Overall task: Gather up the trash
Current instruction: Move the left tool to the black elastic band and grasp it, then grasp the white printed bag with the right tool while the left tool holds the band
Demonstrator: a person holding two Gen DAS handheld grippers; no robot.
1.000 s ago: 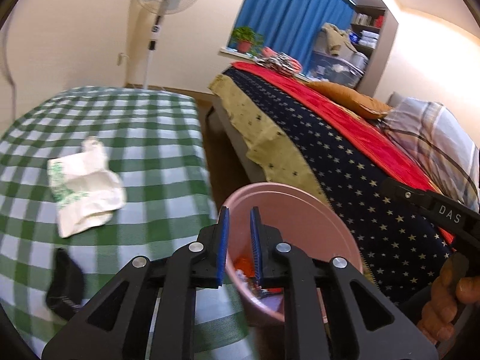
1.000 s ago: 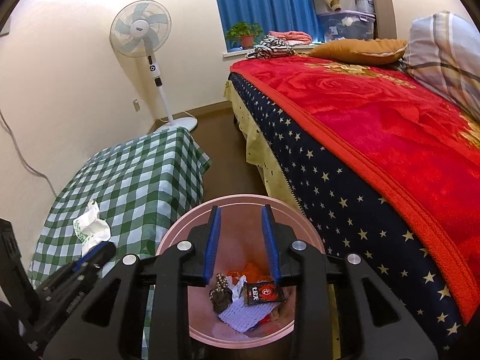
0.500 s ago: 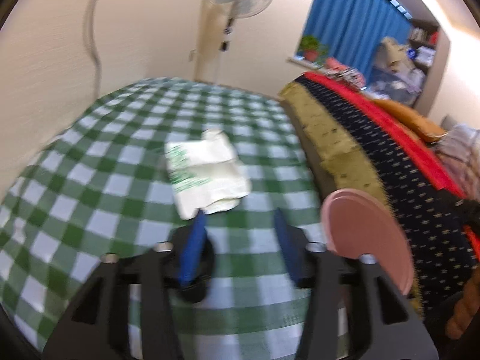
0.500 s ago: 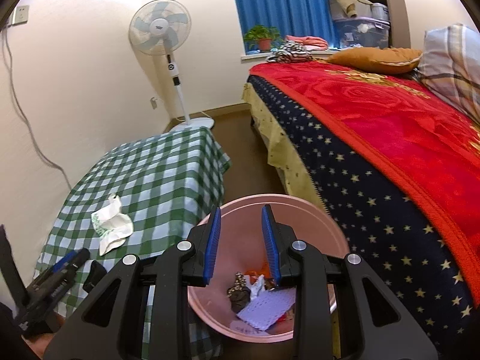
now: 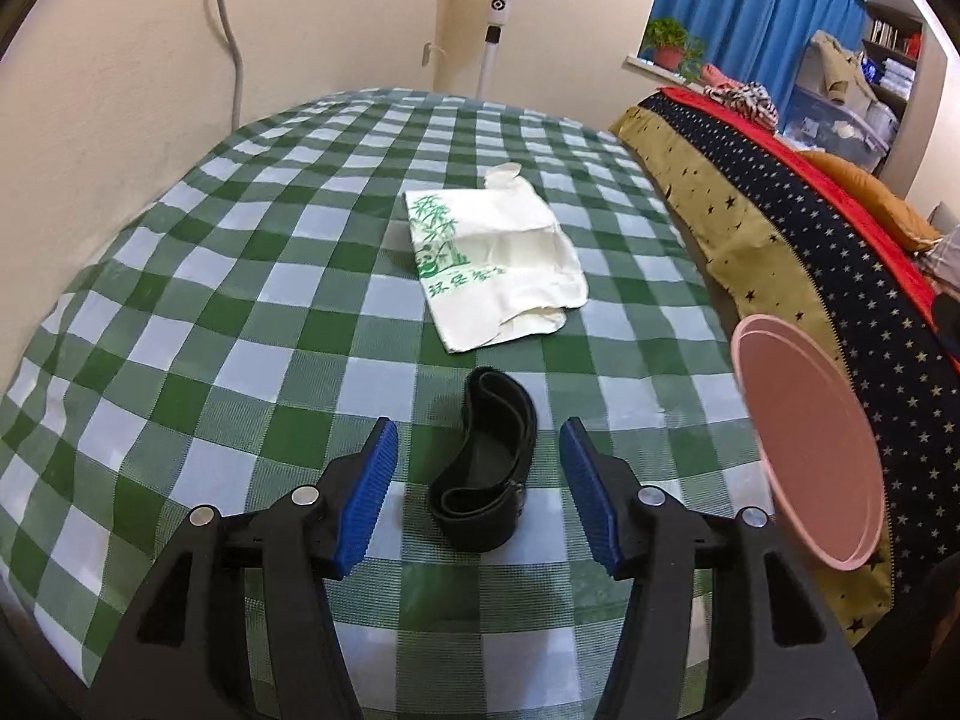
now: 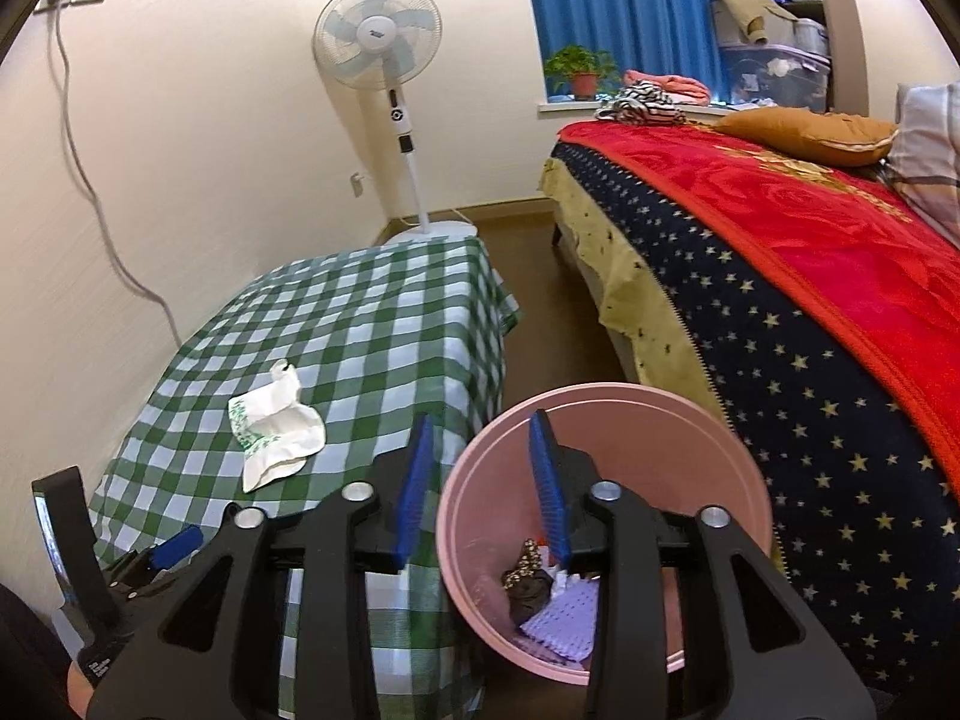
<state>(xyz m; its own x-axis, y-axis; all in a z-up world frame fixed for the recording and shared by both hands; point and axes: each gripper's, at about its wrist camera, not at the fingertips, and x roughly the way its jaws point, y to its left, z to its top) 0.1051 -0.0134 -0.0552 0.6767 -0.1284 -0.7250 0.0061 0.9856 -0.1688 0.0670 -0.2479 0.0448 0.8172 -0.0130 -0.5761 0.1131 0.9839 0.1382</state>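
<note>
Left gripper (image 5: 477, 480): jaws wide, closing slightly, either side of the black band (image 5: 483, 467), pads clear of it. A second ago they were narrow over the pink bin (image 5: 807, 444); the band is likely next. Right gripper (image 6: 483, 483) opening, empty, above that bin. White bag (image 5: 495, 261) beyond the band.

A black loop of strap (image 5: 483, 468) lies curled flat on the green-checked table (image 5: 240, 312). Beyond it rests a crumpled white bag (image 5: 492, 258) printed with green bamboo. The pink bin (image 6: 606, 528) beside the table holds scraps.
</note>
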